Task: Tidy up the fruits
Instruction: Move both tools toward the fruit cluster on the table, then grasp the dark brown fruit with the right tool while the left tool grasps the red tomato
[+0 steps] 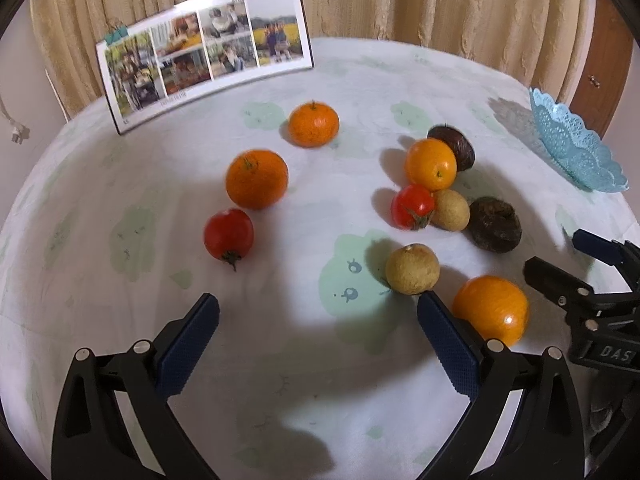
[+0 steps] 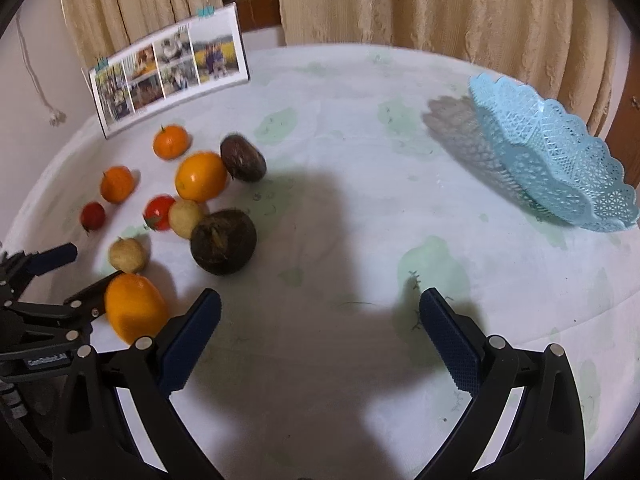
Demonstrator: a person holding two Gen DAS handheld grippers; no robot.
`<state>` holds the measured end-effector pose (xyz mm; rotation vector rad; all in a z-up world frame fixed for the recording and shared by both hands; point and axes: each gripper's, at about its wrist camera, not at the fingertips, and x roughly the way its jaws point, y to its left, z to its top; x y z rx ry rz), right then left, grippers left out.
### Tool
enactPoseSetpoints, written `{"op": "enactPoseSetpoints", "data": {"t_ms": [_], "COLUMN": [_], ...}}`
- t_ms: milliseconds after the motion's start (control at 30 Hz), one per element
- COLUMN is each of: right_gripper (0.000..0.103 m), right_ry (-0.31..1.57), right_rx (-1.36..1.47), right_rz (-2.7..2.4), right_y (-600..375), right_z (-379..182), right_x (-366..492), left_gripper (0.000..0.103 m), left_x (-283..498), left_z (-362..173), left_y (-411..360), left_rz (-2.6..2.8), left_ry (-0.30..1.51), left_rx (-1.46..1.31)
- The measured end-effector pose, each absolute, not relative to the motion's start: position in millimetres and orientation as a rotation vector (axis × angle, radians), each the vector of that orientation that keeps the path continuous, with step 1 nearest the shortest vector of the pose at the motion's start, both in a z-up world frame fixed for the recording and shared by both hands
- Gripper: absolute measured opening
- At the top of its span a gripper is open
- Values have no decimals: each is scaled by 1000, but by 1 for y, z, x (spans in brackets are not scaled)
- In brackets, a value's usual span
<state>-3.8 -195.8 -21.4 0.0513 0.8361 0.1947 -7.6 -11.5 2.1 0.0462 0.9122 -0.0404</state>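
Here, both of my grippers hang over the bench (image 2: 360, 220) with nothing between their fingers. My left gripper (image 1: 318, 312) has its jaws spread wide above the pale cloth, and my right gripper (image 2: 320, 308) is just as wide open over a bare, shadowed stretch.

The fruits lie loose on the left half of the bench. Nearest my left gripper sits a tan longan (image 1: 412, 269), touching the tip of its right-hand finger, with a big orange (image 1: 491, 309) just beside that same finger (my right gripper's dark fingers reach in near it from the side). Farther out is a tight cluster: a cherry tomato (image 1: 413, 206) touching a second longan (image 1: 450, 210) and a second orange (image 1: 431, 164), with a dark brown water chestnut (image 1: 495, 229) just beside them and another water chestnut (image 1: 456, 143) behind the orange. Apart to the left are a lone tomato (image 1: 228, 234), a mandarin (image 1: 256, 179) and a farther mandarin (image 1: 313, 124).

The light blue lace-patterned basket (image 2: 560, 160) stands well apart at the right edge, tilted, holding no fruit that I can see. A photo calendar (image 1: 204, 60) stands at the back before the curtains (image 2: 440, 4).
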Motion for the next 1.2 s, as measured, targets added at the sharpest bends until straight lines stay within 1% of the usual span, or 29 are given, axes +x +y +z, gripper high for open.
{"op": "enactPoseSetpoints", "data": {"t_ms": [300, 867, 1067, 1200], "right_gripper": [101, 101, 101, 99], "right_ry": [728, 674, 667, 678], "right_rx": [69, 110, 140, 125], "right_rz": [221, 257, 281, 301], "right_y": [-190, -189, -188, -179], "right_z": [-6, 2, 11, 15], "right_x": [-28, -44, -40, -30], "left_gripper": [98, 98, 98, 98], "left_x": [-18, -20, -28, -32], "left_z": [13, 24, 35, 40], "left_y": [-17, -3, 11, 21], "left_rz": [-17, 61, 96, 107], "left_ry": [813, 737, 691, 669], "left_rx": [89, 78, 65, 42]}}
